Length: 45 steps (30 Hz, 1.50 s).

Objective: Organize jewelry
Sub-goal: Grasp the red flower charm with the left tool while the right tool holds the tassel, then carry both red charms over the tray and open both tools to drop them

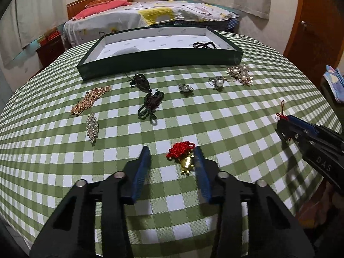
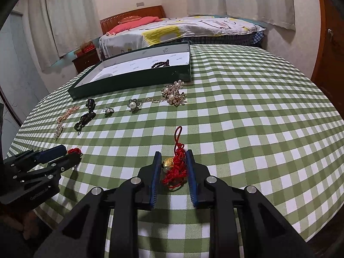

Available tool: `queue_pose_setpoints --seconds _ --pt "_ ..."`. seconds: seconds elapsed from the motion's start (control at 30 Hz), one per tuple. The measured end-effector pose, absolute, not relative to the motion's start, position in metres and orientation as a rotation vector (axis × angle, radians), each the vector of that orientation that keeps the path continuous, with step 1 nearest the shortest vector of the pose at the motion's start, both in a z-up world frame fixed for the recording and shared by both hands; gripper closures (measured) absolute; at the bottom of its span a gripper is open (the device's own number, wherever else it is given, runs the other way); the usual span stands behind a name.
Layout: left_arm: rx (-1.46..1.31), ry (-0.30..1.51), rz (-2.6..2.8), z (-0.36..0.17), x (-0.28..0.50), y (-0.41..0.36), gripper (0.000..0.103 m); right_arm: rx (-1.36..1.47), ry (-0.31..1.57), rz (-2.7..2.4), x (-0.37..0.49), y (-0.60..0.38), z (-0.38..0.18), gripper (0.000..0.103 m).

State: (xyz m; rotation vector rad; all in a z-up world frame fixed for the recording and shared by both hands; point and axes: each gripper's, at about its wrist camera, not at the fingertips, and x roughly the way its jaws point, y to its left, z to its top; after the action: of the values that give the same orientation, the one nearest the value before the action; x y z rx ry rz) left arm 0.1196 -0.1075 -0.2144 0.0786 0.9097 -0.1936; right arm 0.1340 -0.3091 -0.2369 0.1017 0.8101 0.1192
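A dark green tray [image 1: 159,59] with a white lining stands at the far side of the table and holds a black bead bracelet [image 1: 204,45]. My left gripper [image 1: 172,154] is open, and a red knot charm with a gold piece [image 1: 182,153] lies on the cloth between its fingers, against the right finger. My right gripper [image 2: 173,158] is open around a second red knot charm with a gold bead [image 2: 175,167] that lies on the cloth; its jaws are close on both sides. The tray [image 2: 133,79] also shows in the right wrist view.
On the green checked cloth lie a gold chain [image 1: 90,101], a crystal brooch [image 1: 92,129], a dark green cord piece [image 1: 150,105], a black pendant [image 1: 140,82], a small silver ring [image 1: 185,88], a pearl ring [image 1: 218,83] and a pearl flower brooch [image 1: 240,75]. A bed stands behind the table.
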Motion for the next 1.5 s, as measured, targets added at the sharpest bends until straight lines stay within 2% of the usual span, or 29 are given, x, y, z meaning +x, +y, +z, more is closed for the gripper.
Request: queue_pose_setpoints --seconds 0.23,0.97,1.5 --pt "0.081 0.9 -0.239 -0.214 0.115 -0.109 0.089 0.102 0.81 0.119 0.134 -0.309 -0.237 0.079" --pt "0.024 0.859 -0.248 -0.193 0.113 -0.088 0.09 0.119 0.801 0.132 0.136 -0.308 -0.232 0.079" --pt "0.0 0.719 -0.255 -0.138 0.152 -0.075 0.09 0.108 0.688 0.178 0.183 -0.289 -0.177 0.079"
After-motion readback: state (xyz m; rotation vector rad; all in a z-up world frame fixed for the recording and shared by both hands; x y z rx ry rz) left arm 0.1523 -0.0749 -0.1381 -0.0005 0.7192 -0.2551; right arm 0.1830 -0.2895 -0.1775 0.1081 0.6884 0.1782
